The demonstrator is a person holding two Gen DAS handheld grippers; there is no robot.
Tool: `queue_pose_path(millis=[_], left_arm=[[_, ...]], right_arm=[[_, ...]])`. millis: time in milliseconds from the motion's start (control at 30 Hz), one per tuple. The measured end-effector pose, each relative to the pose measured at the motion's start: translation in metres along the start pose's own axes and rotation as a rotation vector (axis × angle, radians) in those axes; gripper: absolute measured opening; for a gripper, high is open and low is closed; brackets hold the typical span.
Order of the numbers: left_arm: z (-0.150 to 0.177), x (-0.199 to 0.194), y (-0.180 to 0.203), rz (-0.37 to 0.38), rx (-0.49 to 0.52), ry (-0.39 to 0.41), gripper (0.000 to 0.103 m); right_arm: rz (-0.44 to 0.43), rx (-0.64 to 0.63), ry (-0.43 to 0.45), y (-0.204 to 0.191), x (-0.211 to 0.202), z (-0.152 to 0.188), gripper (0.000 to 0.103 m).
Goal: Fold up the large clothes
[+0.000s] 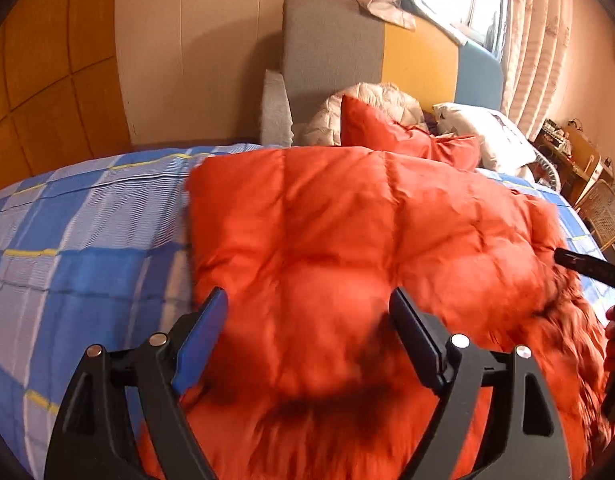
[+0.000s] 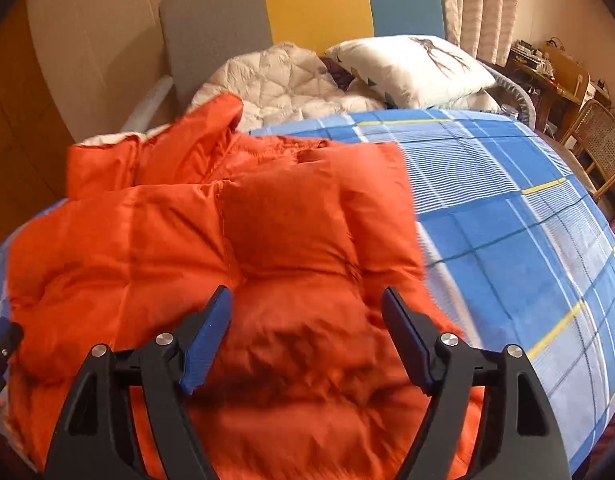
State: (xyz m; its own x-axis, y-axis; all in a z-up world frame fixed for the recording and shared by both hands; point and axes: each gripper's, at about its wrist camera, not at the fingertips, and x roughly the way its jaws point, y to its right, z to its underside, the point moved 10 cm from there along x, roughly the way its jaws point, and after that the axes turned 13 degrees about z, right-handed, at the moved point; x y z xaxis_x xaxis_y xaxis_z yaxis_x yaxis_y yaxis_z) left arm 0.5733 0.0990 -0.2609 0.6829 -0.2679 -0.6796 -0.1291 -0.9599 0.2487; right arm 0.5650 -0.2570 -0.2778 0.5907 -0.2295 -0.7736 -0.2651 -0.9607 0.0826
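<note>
1. Orange quilted down jacket (image 1: 347, 240): I see it spread across the bed, lying on the blue plaid bedsheet (image 1: 79, 240). From the left wrist view a folded, puffy panel faces me, with a sleeve or collar part rising toward the headboard. From the right wrist view its right edge runs straight against bare sheet, and the near part is blurred.

2. Left gripper (image 1: 307, 320): I have it over the near part of the jacket, its blue-padded fingers (image 1: 203, 344) spread wide. Jacket fabric shows between them, but the pads do not press on it; nothing is gripped.

3. Right gripper (image 2: 305, 320): likewise spread wide above the jacket's near right portion, fabric visible in the gap, pads clear of it. Its black tip also shows at the right edge of the left wrist view.

4. Cream quilted coat (image 2: 283, 80): heaped at the head of the bed, behind the orange jacket.

5. White printed pillow (image 2: 411, 68): beside the cream coat, against the headboard (image 2: 319, 8), which has grey, yellow and blue panels.

6. Wicker chair (image 2: 599, 148): beside the bed on the right, near a wooden desk (image 2: 547, 76) with clutter I cannot make out.

7. Striped curtain (image 1: 535, 40): hanging by the window.
</note>
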Motion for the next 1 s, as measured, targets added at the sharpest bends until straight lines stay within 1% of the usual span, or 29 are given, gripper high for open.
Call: queue_pose_path(millis=[33,200,300,400,500,600,667,733,800,833,867,900,933,967,1000], left_arm=[[0.005,-0.011,0.0,-0.005,0.004,0.006,0.083],[0.034,-0.059,0.0,0.004,0.029,0.026,0.083],[0.052,-0.084,0.0,0.019,0.03,0.03,0.083],[0.076,-0.106,-0.002,0.031,0.03,0.024,0.083],[0.1,-0.124,-0.006,0.04,0.024,0.007,0.082],[0.137,-0.145,-0.017,0.056,-0.018,-0.029,0.079],[0.159,-0.155,-0.023,0.063,-0.057,-0.046,0.071],[0.18,-0.161,-0.028,0.095,-0.111,-0.069,0.063],[0.204,-0.168,-0.031,0.116,-0.162,-0.084,0.062],[0.212,-0.17,-0.029,0.126,-0.172,-0.09,0.062],[0.218,-0.171,-0.028,0.132,-0.181,-0.092,0.056],[0.224,-0.171,-0.024,0.165,-0.193,-0.105,0.054],[0.23,-0.169,-0.019,0.188,-0.19,-0.122,0.045],[0.233,-0.169,-0.016,0.184,-0.175,-0.129,0.034],[0.236,-0.169,-0.01,0.189,-0.146,-0.136,0.027]], right_arm=[[-0.014,-0.004,-0.013,0.008,-0.006,0.008,0.079],[-0.022,-0.015,-0.053,0.057,-0.031,0.046,0.079],[-0.015,-0.017,-0.082,0.086,-0.043,0.077,0.079],[-0.027,-0.004,-0.125,0.106,-0.051,0.114,0.079],[-0.063,0.02,-0.156,0.118,-0.062,0.148,0.079],[-0.107,0.046,-0.17,0.126,-0.075,0.176,0.079],[-0.149,0.055,-0.182,0.128,-0.083,0.191,0.079],[-0.18,0.065,-0.203,0.13,-0.087,0.203,0.079],[-0.21,0.07,-0.211,0.131,-0.092,0.214,0.079],[-0.225,0.076,-0.217,0.132,-0.095,0.219,0.074],[-0.246,0.081,-0.221,0.132,-0.097,0.223,0.071],[-0.259,0.083,-0.222,0.132,-0.099,0.226,0.065],[-0.269,0.079,-0.22,0.132,-0.102,0.228,0.057],[-0.274,0.065,-0.214,0.13,-0.105,0.228,0.052],[-0.284,0.052,-0.203,0.129,-0.109,0.226,0.039]])
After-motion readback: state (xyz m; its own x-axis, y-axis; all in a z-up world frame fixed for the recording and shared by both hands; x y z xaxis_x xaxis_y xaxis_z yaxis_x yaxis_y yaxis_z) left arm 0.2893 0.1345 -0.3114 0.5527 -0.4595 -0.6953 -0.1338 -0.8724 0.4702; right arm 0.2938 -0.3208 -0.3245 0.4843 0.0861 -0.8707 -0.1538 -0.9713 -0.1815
